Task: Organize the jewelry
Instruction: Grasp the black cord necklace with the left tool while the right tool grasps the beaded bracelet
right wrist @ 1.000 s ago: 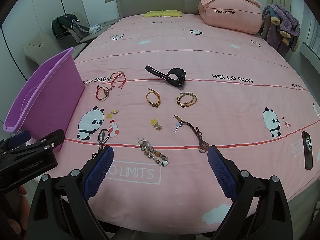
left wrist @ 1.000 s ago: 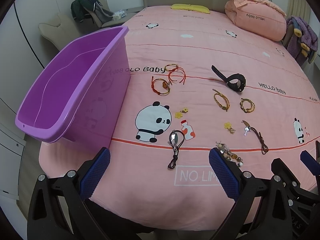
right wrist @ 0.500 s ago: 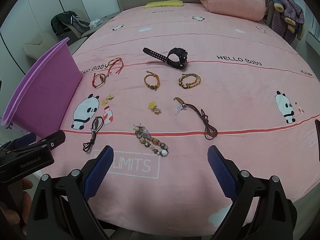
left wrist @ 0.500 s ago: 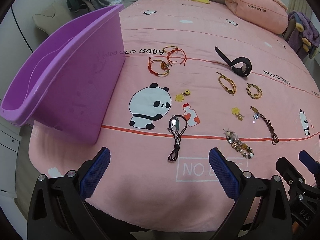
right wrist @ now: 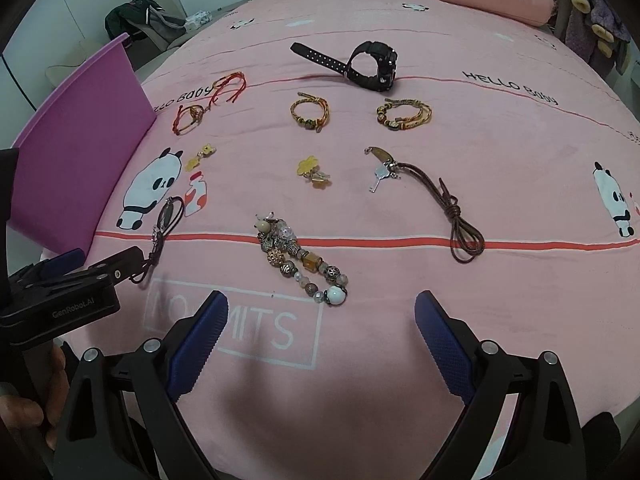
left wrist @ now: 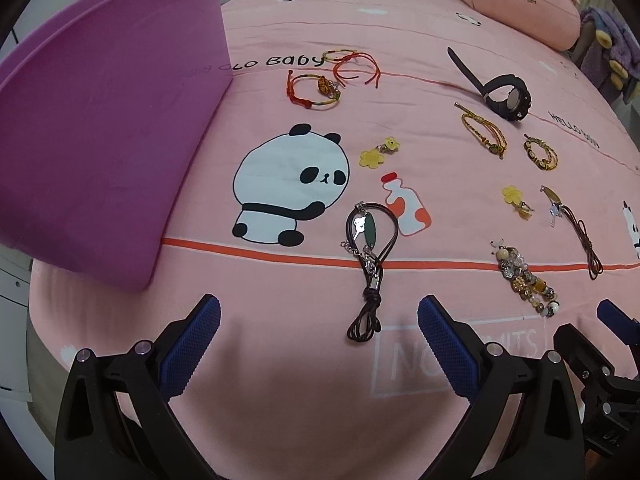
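Jewelry laid out on bed (left wrist: pixel 400 32); nothing gripped.
Left claw (left wrist: pixel 319 320) and right claw (right wrist: pixel 321 316) are held agape; cord (left wrist: pixel 370 264) is best pinched at its knot.

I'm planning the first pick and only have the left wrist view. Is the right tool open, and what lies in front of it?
Observer: The right tool is open and empty, its fingers spread wide above the bedspread.
Operator: What is nearest to it?
Observer: The beaded bracelet lies just ahead of it, roughly centred between its two fingers and untouched.
Operator: How does my left tool look from there?
Observer: The left tool sits at that view's left edge, its tip close to the tail of the black cord necklace. I can't tell whether they touch.
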Demonstrator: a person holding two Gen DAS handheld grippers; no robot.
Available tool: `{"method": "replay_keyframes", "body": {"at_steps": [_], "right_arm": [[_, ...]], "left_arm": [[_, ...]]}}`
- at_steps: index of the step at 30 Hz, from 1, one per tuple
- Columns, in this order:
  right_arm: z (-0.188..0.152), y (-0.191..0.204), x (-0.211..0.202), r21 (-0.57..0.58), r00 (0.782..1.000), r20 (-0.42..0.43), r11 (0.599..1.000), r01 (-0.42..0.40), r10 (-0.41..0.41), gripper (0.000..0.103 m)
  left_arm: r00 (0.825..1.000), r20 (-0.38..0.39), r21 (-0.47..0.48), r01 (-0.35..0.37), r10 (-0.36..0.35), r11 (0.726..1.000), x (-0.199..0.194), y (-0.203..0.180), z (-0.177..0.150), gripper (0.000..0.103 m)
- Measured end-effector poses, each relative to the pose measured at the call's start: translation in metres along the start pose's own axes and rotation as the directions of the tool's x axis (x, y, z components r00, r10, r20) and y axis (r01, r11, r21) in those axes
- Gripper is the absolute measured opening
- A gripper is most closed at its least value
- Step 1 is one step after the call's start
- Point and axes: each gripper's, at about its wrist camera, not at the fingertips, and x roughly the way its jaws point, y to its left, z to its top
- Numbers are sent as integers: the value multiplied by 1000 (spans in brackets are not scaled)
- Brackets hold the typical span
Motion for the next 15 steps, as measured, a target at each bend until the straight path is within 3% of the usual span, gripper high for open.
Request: {"method": "replay_keyframes", "body": {"at_steps": [9,15], "right_arm": [[7,-5,36,-15,997,-45,998,56,-57,90],[11,3,52,-98,991,-34,988,122,-126,90]], "left_arm": [[999,-31,11,18,-18,1000,34,-9,7,97],[1000,-21,20,22,-22,1000,44,-15,12,97]]}}
